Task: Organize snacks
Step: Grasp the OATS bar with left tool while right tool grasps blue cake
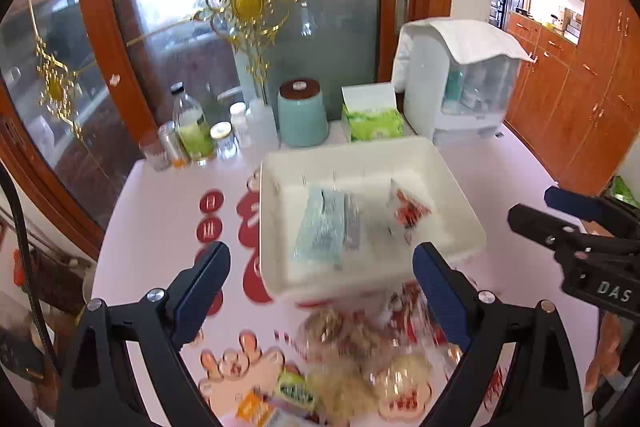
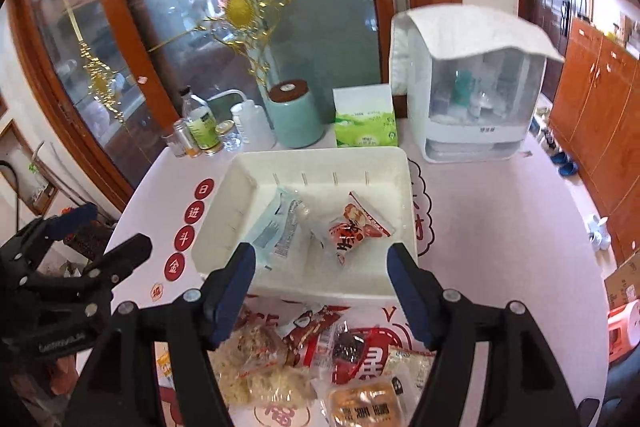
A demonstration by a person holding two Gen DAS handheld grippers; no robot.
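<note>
Snacks lie in a loose pile at the bottom centre of the right wrist view, on the pale table, just below the near edge of a white bin. The right gripper hangs over that pile with its jaws spread wide and nothing between them. The left gripper, seen in its own view, is likewise spread and empty above the same pile, which is blurred there.

Inside the bin, mid-frame, rest a pale blue packet on the left and a red-and-white packet to its right, apart from each other.

Beyond the bin, along the far table edge against a glass door, stand from left to right a cluster of bottles and jars, a teal canister, a green tissue box, and a white cabinet draped with a cloth. Red printed marks run down the table left of the bin. Wooden cupboards fill the right edge.
</note>
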